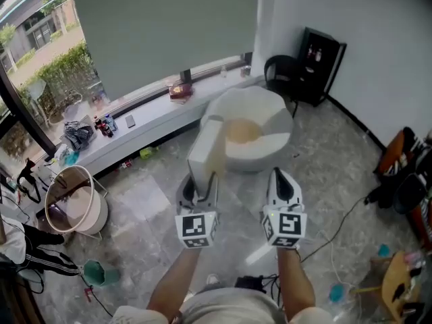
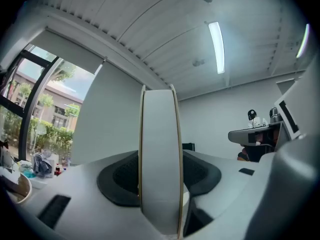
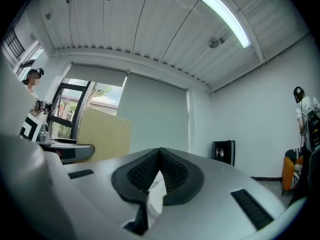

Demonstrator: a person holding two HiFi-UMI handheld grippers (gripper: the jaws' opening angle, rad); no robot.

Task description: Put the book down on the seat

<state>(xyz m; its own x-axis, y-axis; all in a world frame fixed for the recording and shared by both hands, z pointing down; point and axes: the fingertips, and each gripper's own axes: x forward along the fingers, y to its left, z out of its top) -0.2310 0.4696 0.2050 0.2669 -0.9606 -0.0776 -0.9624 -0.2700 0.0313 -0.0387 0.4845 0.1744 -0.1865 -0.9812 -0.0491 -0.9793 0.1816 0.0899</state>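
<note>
Left gripper (image 1: 197, 189) clamps upright book (image 1: 206, 148); right gripper (image 1: 283, 184) pinches white scrap (image 3: 156, 196), perhaps paper.

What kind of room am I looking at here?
Probably a lived-in lounge or flat: a round white armchair by a big window, a cluttered ledge, and a basket with clothes beside it.

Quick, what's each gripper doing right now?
Left gripper: closed on the thick white book.
Right gripper: closed, pinching a thin white scrap, perhaps paper.
</note>
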